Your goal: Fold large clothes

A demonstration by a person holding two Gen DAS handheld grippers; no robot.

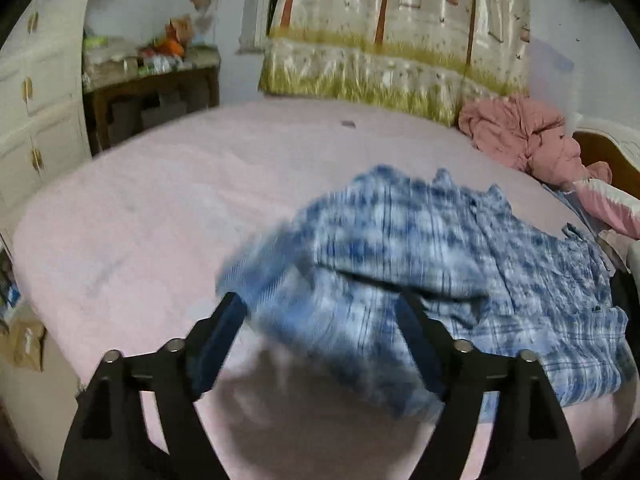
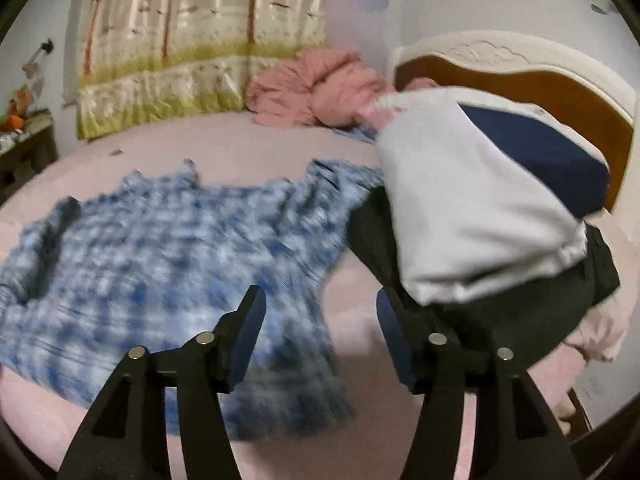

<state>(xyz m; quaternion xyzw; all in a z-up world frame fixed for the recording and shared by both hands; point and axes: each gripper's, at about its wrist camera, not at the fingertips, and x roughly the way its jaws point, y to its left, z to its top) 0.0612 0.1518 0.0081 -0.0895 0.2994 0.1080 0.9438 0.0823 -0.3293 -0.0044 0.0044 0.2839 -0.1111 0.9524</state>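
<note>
Hovering both tongs over the bed [image 1: 140, 208], nothing held. My left gripper [image 1: 320, 316] stands with jaws apart; blue plaid cloth shows between and beyond the fingers, blurred, but the pads do not appear to press on it. My right gripper [image 2: 318, 312] is likewise apart, with bare pink sheet in the gap and the cloth's edge at its 9 o'clock.

The plaid shirt [image 2: 152, 248] lies mostly spread on the pink sheet. In the left view one flap sits doubled over near 6 o'clock, so I judge a first fold laid or just started. Not yet a tidy packet; the far hem near 12 o'clock is rumpled. Remaining, as I read it: more folds and squaring.

A stack of other clothes [image 2: 472, 216] sits at 3 o'clock, touching the shirt's edge.
</note>
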